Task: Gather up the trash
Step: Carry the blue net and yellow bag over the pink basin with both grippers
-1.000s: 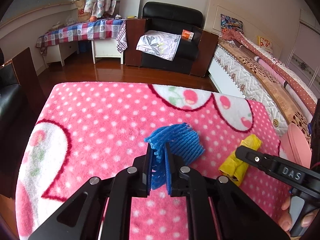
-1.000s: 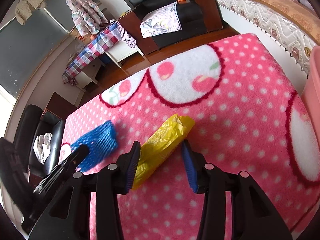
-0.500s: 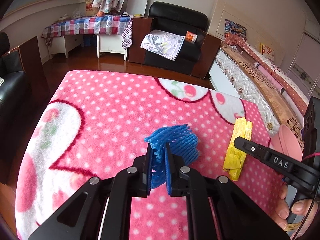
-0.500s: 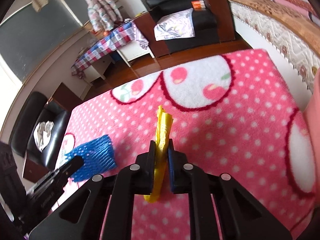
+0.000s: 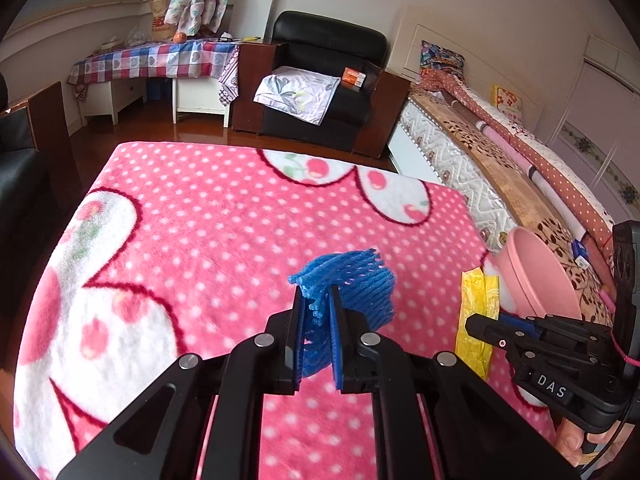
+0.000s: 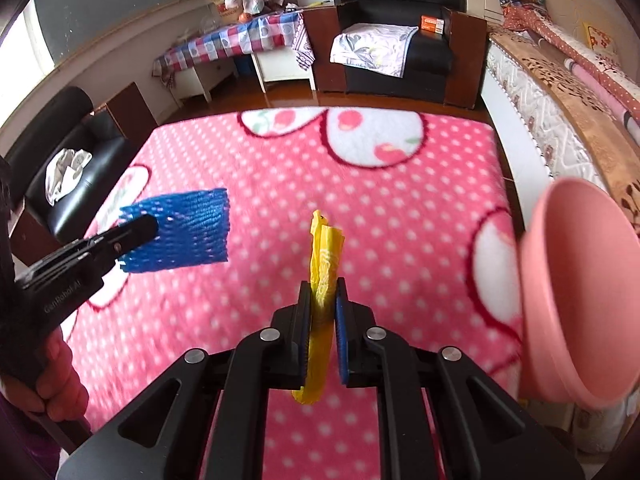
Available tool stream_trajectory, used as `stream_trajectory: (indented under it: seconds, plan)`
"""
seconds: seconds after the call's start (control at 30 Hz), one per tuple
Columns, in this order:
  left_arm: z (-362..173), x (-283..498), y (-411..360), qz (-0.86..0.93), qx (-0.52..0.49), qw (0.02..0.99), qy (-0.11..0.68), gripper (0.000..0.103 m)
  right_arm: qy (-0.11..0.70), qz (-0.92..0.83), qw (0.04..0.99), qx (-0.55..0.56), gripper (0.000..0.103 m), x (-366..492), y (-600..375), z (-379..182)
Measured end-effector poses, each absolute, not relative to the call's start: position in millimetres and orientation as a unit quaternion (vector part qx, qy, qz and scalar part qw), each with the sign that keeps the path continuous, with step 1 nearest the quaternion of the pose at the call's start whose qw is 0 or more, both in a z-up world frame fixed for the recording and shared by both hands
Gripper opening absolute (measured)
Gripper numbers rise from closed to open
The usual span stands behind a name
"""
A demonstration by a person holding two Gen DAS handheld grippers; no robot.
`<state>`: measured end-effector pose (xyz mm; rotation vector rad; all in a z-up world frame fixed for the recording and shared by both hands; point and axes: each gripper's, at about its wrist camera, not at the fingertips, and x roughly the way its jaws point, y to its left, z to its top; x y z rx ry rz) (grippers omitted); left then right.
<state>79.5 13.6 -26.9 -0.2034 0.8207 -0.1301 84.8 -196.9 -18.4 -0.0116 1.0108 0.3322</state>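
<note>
A blue foam net (image 5: 352, 284) hangs above the pink dotted blanket (image 5: 224, 224), pinched between the pads of my left gripper (image 5: 316, 300), which is shut on it. The same blue net (image 6: 192, 224) shows at the left of the right wrist view, held by the left gripper (image 6: 138, 227). My right gripper (image 6: 324, 294) is shut on a yellow plastic wrapper (image 6: 326, 248), which stands upright between its pads, lifted off the blanket (image 6: 400, 216). In the left wrist view the yellow wrapper (image 5: 476, 300) and right gripper (image 5: 480, 322) sit at the right, beside a pink bin (image 5: 536, 268).
The pink bin (image 6: 576, 280) stands off the blanket's right edge, close to my right gripper. A bed (image 5: 500, 168) runs along the right. A black armchair (image 5: 320, 80) and a checked-cloth table (image 5: 156, 60) stand beyond the blanket. A hand (image 6: 60, 376) holds the left gripper.
My right gripper shut on the yellow wrapper and lifted it off the blanket, rolling upright. Both grippers moved toward the pink bin, the left one still carrying the blue net.
</note>
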Motion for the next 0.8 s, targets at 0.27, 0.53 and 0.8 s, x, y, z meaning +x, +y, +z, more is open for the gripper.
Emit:
stream_trajectory:
  seconds: [0.27,0.53,0.8]
  plan:
    - [-31,55,-15,-0.072,-0.080,0.908,0.406,0.010,0.501,0.152,0.852,0.000,0.011,57,-217,-26]
    - [-32,43,-38,-0.079,-0.056,0.907,0.409,0.010,0.504,0.159,0.848,-0.036,0.011,40,-216,-25]
    - [-37,39,-48,-0.072,-0.043,0.907,0.413,0.010,0.504,0.151,0.850,-0.028,0.012,41,-216,-35]
